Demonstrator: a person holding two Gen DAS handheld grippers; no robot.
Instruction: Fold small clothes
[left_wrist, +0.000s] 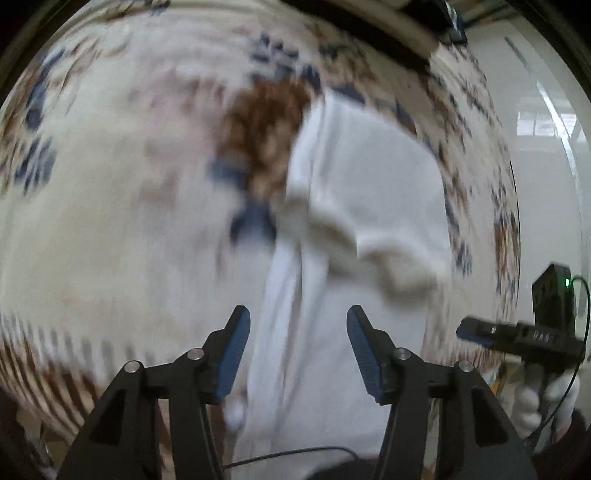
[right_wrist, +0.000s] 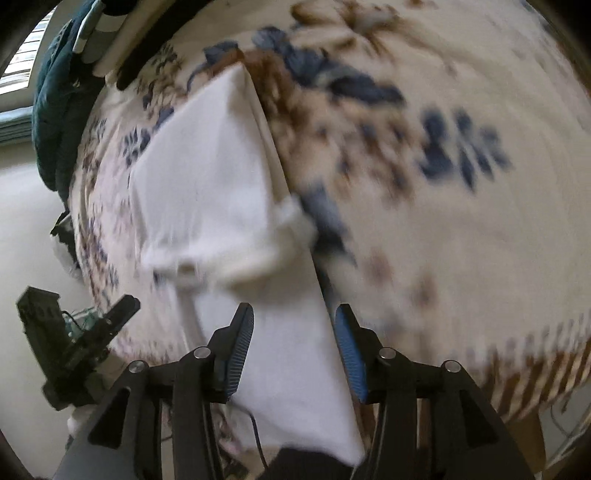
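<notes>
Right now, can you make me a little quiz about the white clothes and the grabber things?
1. True or false: the left gripper has its jaws shut tight.
2. What does the white garment lie on?
A. bare wood
B. a flowered cloth
C. a blue towel
3. Fill in: the colour of the ribbed pads on the right gripper is ____.

Key:
1. False; the jaws stand apart over the garment.
2. B, the flowered cloth.
3. Blue.

right gripper: jaws apart, blue-ribbed pads over white cloth | folded white cotton garment: on cream floral-print tablecloth | left gripper: near left, blurred
</notes>
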